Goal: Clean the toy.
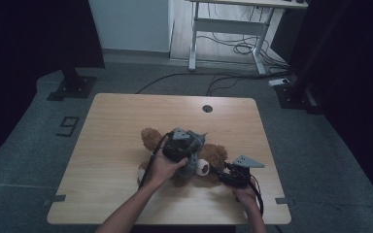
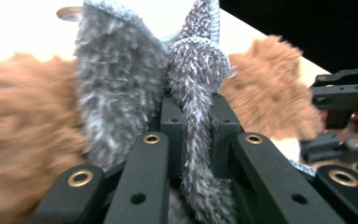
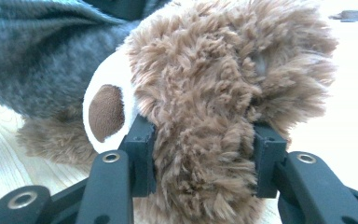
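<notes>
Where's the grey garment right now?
In the high view the grey garment sits on the brown teddy bear near the table's middle, just beyond the left gripper. The left gripper view shows its jaws shut on a fold of it.

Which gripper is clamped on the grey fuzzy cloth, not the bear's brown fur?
The left gripper: it pinches grey fuzzy cloth. The right gripper squeezes the teddy bear.

Brown plush teddy bear (image 3: 214, 93): long shaggy pile, matt, with a smooth cream muzzle. Grey fuzzy knitted garment (image 2: 121, 79): rough, fluffy fibres and a ribbed hem. Black matt plastic tongs (image 2: 193, 126), (image 3: 200, 158): smooth, with brass-coloured metal eyelets. Pale wood-grain tabletop (image 1: 126, 116): smooth, satin finish.
</notes>
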